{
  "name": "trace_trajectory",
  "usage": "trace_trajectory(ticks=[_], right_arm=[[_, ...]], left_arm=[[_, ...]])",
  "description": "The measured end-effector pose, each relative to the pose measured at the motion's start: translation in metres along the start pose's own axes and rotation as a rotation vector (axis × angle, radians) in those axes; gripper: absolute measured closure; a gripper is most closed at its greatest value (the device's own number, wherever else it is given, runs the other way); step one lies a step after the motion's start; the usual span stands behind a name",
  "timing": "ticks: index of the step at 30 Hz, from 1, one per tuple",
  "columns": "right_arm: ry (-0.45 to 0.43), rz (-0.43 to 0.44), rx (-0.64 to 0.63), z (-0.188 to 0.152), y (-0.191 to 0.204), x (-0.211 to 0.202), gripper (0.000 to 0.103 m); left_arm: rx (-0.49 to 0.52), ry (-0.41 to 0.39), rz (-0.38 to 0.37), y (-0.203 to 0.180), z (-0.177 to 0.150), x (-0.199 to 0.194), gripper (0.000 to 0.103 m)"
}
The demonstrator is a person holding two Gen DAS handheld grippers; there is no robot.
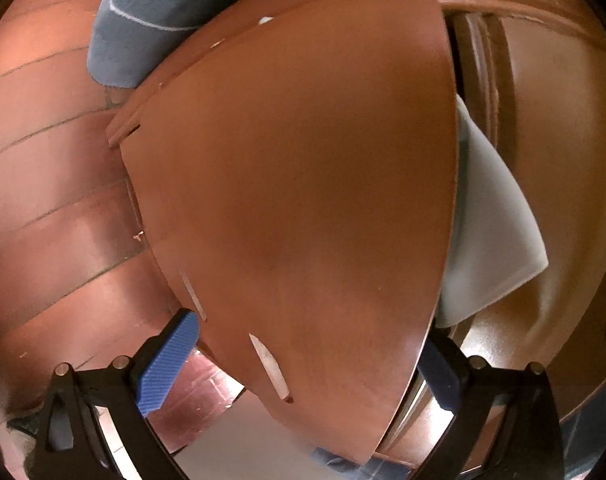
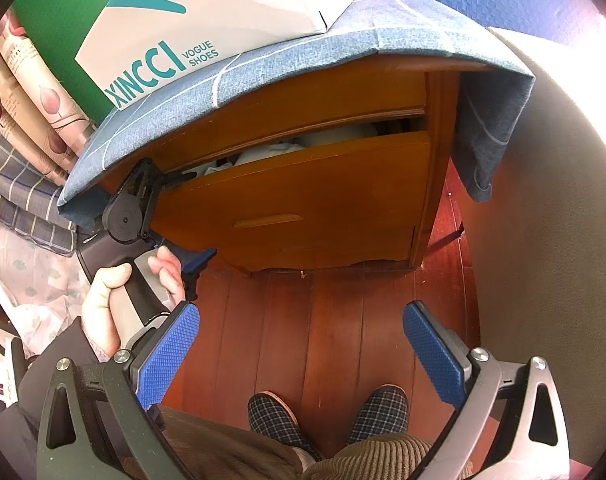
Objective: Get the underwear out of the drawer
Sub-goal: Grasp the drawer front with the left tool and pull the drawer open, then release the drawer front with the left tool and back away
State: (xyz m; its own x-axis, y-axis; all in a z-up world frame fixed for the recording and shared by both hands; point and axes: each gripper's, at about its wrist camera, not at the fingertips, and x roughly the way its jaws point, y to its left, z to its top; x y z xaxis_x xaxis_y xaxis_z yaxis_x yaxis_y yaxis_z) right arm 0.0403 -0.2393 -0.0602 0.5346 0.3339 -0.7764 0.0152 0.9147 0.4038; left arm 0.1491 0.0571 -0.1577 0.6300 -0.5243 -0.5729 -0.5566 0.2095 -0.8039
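From nine o'clock, a hand (image 2: 115, 300) holds the left gripper (image 1: 303, 364), its ribbed blue pads wide astride the smooth wooden drawer (image 2: 295, 196) front's corner, white folded underwear (image 1: 491, 216) lies inside at three o'clock, and the right gripper (image 2: 301, 354) gapes empty over glossy floorboards (image 2: 323, 320).

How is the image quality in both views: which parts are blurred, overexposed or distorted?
Left wrist view: the drawer front fills the frame, soft and out of focus, with a reddish cast. Right wrist view: sharper, but the wall at right is washed out by glare, and fisheye bends the cabinet edges.
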Motion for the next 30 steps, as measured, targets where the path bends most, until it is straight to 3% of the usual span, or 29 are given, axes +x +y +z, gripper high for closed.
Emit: trace_trajectory(ticks=[5, 15, 23, 30], right_arm=[[-0.002, -0.005, -0.002, 0.000, 0.000, 0.001, 0.002], [-0.017, -0.003, 0.005, -0.001, -0.002, -0.003, 0.002], [-0.018, -0.005, 0.010, 0.000, -0.003, -0.004, 0.002], [-0.023, 0.004, 0.028, 0.003, -0.006, -0.007, 0.002]], left_arm=[[0.104, -0.018, 0.128, -0.018, -0.002, -0.014, 0.000], [0.186, 0.037, 0.210, 0.001, -0.018, -0.048, 0.000], [0.228, 0.097, 0.326, 0.005, -0.024, -0.067, 0.000], [0.335, 0.125, 0.469, -0.009, -0.032, -0.078, 0.000]])
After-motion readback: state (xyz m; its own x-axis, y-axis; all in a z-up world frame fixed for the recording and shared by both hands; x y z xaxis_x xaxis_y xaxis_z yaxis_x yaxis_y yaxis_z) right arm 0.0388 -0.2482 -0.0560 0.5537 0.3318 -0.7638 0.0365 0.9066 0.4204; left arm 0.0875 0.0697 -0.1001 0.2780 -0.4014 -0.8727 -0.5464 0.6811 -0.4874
